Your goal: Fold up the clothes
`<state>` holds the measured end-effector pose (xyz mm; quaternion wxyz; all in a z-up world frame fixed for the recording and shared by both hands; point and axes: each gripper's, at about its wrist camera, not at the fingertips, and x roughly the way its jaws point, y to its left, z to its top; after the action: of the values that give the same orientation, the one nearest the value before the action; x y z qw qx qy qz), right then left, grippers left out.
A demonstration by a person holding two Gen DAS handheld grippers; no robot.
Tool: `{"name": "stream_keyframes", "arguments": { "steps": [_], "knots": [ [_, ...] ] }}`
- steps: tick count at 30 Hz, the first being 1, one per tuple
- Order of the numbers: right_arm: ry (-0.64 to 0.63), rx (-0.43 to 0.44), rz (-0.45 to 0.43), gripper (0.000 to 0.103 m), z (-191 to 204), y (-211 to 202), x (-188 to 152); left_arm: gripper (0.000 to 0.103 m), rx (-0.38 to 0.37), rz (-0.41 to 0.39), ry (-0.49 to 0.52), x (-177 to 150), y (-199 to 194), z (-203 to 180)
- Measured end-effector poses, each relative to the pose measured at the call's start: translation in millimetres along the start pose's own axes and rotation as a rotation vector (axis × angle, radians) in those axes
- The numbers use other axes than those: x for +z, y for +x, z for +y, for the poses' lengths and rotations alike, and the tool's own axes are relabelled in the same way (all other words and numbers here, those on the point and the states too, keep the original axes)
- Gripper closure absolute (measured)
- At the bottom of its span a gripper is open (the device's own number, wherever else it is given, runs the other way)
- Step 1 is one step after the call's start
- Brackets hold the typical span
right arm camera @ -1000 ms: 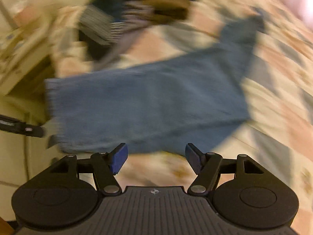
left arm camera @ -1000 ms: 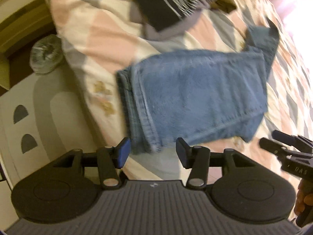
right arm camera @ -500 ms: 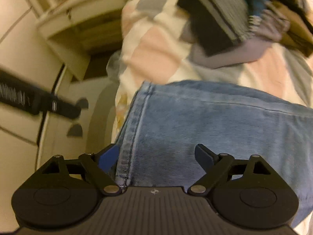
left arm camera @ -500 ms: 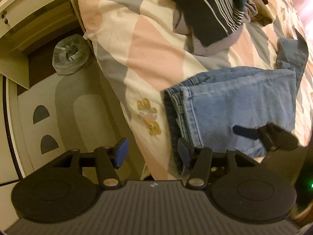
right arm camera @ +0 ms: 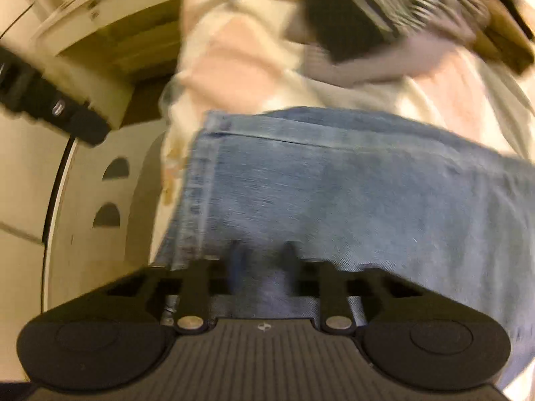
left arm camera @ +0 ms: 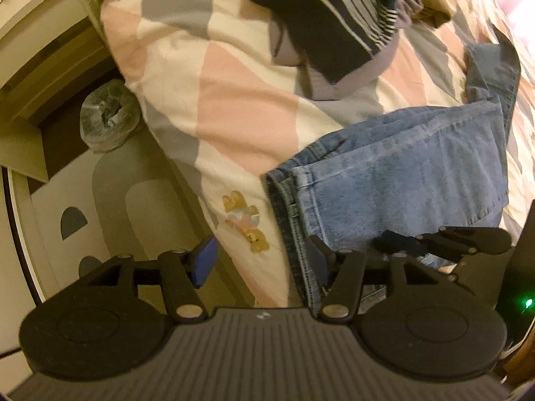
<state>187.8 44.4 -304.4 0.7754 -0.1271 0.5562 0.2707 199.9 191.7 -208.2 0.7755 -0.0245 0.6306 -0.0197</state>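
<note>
Blur smears the right gripper point(right arm camera: 262, 260), apparently pinched on the jeans point(right arm camera: 351, 193); the left gripper point(left arm camera: 260, 260) is opening, holding nothing.

Faded blue denim jeans point(left arm camera: 401, 173) on soft matt cotton bedsheet point(left arm camera: 240, 107).

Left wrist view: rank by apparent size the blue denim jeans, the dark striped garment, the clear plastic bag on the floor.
1. Blue denim jeans, nearest the camera, which inflates them.
2. Dark striped garment, cut off by the frame's top edge.
3. Clear plastic bag, clearly smallest.
</note>
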Motion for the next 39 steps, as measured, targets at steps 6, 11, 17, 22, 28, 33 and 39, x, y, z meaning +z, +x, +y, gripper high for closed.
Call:
{"name": "stream_keyframes", "arguments": {
  "steps": [6, 11, 17, 22, 28, 33, 39],
  "knots": [
    [0.158, -0.030, -0.039, 0.100, -44, -26, -20, 0.045, -0.002, -0.024, 0.051, -8, -9, -18],
    [0.033, -0.001, -0.128, 0.052, -20, -50, -35, 0.044, 0.018, -0.014, 0.049, -24, -11, -14],
    [-0.248, 0.032, -0.108, 0.032, 43, -32, -44, 0.043, 0.005, 0.020, 0.014, -42, -8, -1],
    [-0.501, -0.076, -0.123, 0.039, 77, -5, -51, 0.043, -0.029, 0.057, 0.008, -47, 3, 4],
    [-0.163, 0.092, -0.151, 0.084, 24, -23, -30, 0.043, -0.058, 0.078, 0.038, -39, 9, 1],
    [0.230, 0.075, -0.251, 0.092, -47, -63, -26, 0.042, -0.061, 0.071, 0.115, -32, 5, -20],
    [0.391, -0.137, -0.507, 0.095, -127, -173, -48, 0.042, -0.083, 0.047, 0.222, -37, -6, -57]
  ]
}}
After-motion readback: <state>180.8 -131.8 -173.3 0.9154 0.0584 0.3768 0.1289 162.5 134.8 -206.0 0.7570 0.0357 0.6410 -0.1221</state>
